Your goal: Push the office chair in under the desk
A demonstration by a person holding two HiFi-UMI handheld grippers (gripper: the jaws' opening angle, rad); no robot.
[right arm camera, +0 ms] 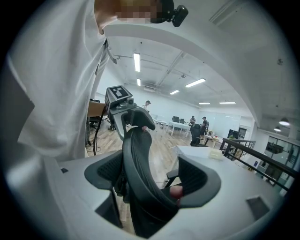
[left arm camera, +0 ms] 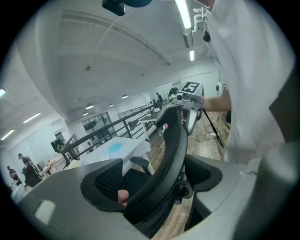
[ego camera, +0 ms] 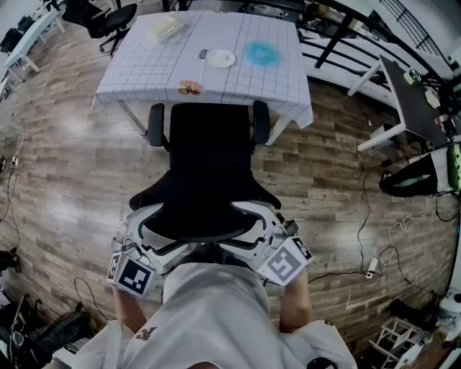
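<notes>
The black office chair (ego camera: pixel 209 166) stands facing the desk (ego camera: pixel 144 65), which has a white gridded cloth, and the armrests reach the desk's near edge. My left gripper (ego camera: pixel 153 232) clasps the left end of the backrest's top edge and my right gripper (ego camera: pixel 263 229) clasps the right end. In the left gripper view the backrest (left arm camera: pixel 173 140) runs between the jaws of the left gripper (left arm camera: pixel 161 185), against the pads. The right gripper view shows the same hold: the backrest (right arm camera: pixel 136 154) is wedged in the right gripper (right arm camera: pixel 147 180).
On the desk lie a white plate (ego camera: pixel 222 58), a blue patch (ego camera: pixel 261 52), a pale box (ego camera: pixel 166 27) and a small item (ego camera: pixel 191 88). Another black chair (ego camera: pixel 108 18) stands far left. A dark desk (ego camera: pixel 414 101), a bag (ego camera: pixel 407 180) and floor cables are at right.
</notes>
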